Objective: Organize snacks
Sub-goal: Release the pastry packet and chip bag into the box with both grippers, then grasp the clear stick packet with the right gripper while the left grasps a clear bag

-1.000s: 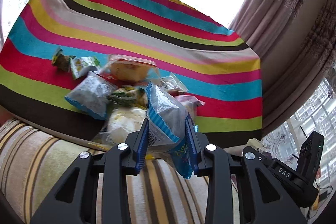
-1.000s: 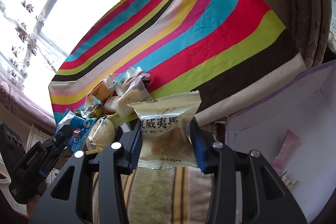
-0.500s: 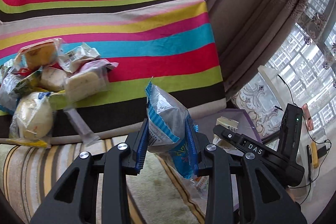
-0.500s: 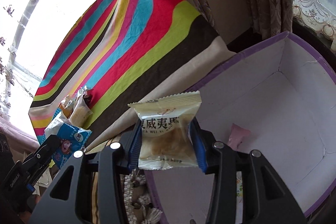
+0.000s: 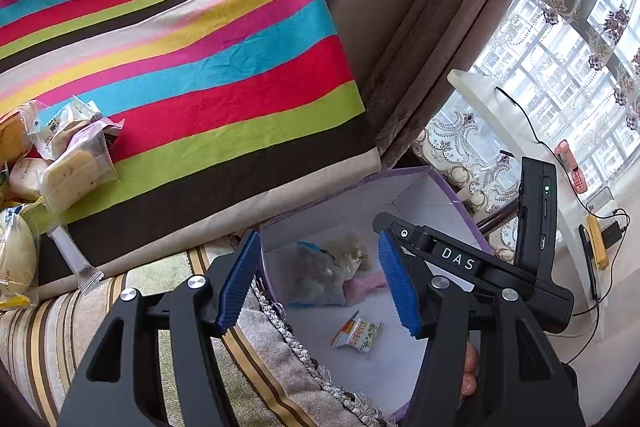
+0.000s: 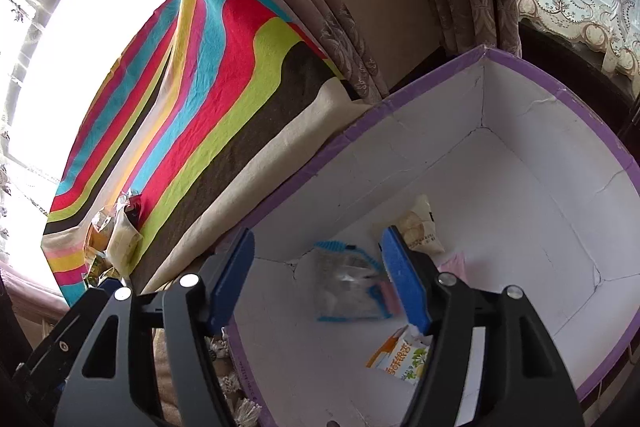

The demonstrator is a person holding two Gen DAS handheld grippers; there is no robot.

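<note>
Both hands have swung from the striped tabletop (image 5: 200, 87) to the purple-rimmed box (image 5: 448, 187) and let go of their packets. Left wrist view: the left gripper (image 5: 318, 283) has fingers opening, nothing between them; the blue-edged packet (image 5: 316, 275) lies in the box below, more snacks (image 5: 76, 163) waiting far left. Right wrist view: the right gripper (image 6: 318, 281) is likewise opening and empty, its beige packet (image 6: 420, 223) resting by the far wall. Each should probably lift clear before returning.

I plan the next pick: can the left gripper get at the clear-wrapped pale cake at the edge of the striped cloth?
Probably yes: the left gripper, jaws opening and empty, has nothing above that clear-wrapped pale cake.
</note>
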